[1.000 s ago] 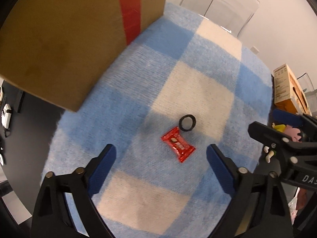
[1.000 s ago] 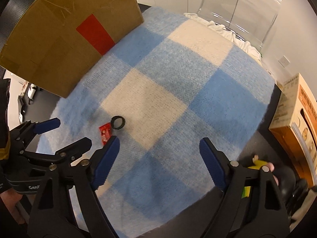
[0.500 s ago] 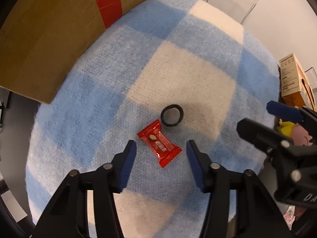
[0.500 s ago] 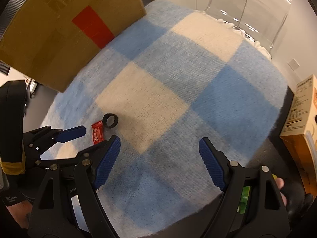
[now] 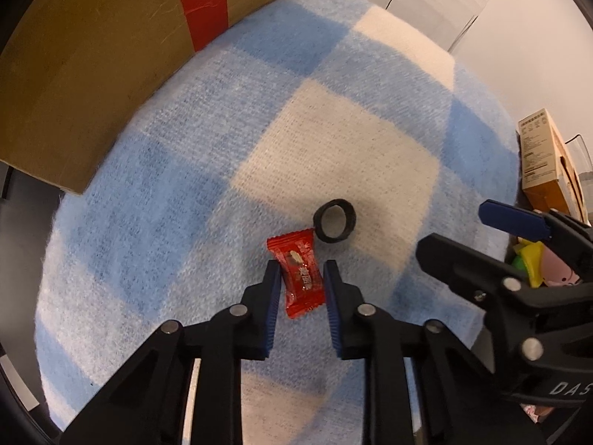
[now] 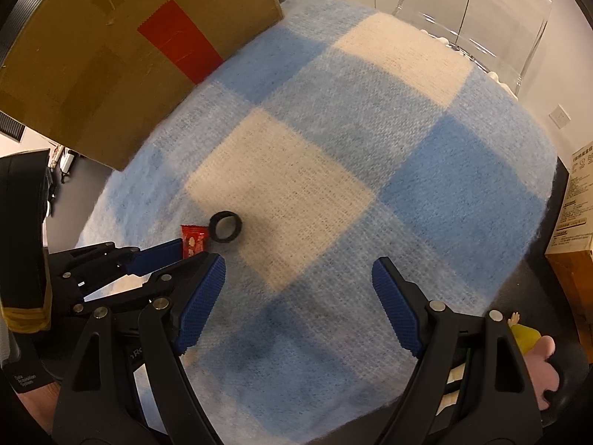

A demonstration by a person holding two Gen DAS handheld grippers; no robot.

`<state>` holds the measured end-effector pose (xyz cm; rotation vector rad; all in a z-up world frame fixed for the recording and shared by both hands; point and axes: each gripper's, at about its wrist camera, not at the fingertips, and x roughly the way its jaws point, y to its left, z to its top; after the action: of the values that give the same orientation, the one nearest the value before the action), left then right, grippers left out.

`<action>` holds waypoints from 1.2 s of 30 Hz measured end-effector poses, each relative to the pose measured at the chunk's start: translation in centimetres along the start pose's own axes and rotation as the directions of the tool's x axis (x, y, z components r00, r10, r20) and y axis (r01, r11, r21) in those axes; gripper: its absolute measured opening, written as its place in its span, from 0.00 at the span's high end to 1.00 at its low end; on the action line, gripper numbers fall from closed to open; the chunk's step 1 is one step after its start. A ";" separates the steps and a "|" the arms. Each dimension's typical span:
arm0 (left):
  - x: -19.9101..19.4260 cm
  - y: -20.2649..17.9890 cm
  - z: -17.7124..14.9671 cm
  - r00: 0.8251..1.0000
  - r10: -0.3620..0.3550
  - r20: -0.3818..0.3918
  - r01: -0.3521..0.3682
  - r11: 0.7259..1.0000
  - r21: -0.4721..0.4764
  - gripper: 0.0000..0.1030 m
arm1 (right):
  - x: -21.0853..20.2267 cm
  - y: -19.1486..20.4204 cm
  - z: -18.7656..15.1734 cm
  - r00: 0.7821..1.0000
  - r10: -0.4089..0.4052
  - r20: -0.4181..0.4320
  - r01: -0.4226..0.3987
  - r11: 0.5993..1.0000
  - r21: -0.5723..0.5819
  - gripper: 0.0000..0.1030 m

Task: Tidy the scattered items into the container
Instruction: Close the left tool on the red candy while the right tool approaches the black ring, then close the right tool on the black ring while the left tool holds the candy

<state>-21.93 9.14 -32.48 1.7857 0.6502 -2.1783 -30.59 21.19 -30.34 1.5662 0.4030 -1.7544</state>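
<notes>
Closing left claw [image 5: 299,272], crinkly red wrapper [image 5: 299,272]

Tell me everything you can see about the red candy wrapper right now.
The red candy wrapper is a small glossy packet, seemingly foil or plastic, with crimped zigzag ends and a small print with white lettering on its face. It lies flat on the blue-and-cream checked blanket, long axis running between the fingers of the left gripper, whose jaws are closing around its lower half; contact with the pads is not clear. Its upper corner sits right beside a black ring.

Black frames, ribbed blue pads [image 5: 270,307]
</notes>
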 end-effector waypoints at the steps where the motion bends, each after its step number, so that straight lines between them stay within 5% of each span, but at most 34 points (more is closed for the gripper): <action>1: 0.0 0.2 0.0 1.000 -0.004 -0.001 0.004 1.000 -0.003 0.83 | 0.1 0.1 0.1 1.000 0.001 -0.002 -0.001 1.000 0.000 0.19; 10: -0.8 2.8 0.0 1.000 -0.004 0.000 0.004 1.000 -0.025 0.85 | 1.6 2.1 1.1 1.000 0.013 -0.023 -0.013 1.000 -0.022 0.19; 17: -1.1 4.1 -0.2 1.000 0.013 -0.003 -0.013 1.000 -0.008 0.85 | 3.4 4.5 2.3 0.999 -0.017 -0.048 0.013 0.997 -0.077 0.29; 21: -1.0 4.4 -0.3 1.000 0.009 -0.007 -0.010 1.000 -0.007 0.85 | 4.5 5.3 2.4 0.996 -0.052 -0.076 0.044 0.994 -0.101 0.44; 25: -1.0 4.6 -0.3 1.000 -0.001 -0.008 0.001 1.000 -0.007 0.85 | 5.0 6.1 2.2 0.991 -0.110 -0.080 0.098 0.985 -0.140 0.49; 30: -0.9 4.8 -0.3 1.000 -0.013 -0.010 0.013 1.000 -0.007 0.85 | 5.1 6.8 1.9 0.986 -0.148 -0.079 0.133 0.977 -0.168 0.73; 36: -1.0 5.0 -0.2 1.000 -0.028 -0.009 0.028 1.000 -0.005 0.85 | 4.7 6.5 1.5 0.988 -0.134 -0.080 0.123 0.984 -0.130 0.79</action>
<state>-19.26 4.81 -32.48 1.7960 0.6860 -2.1855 -27.01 14.31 -32.95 1.5621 0.6579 -1.7240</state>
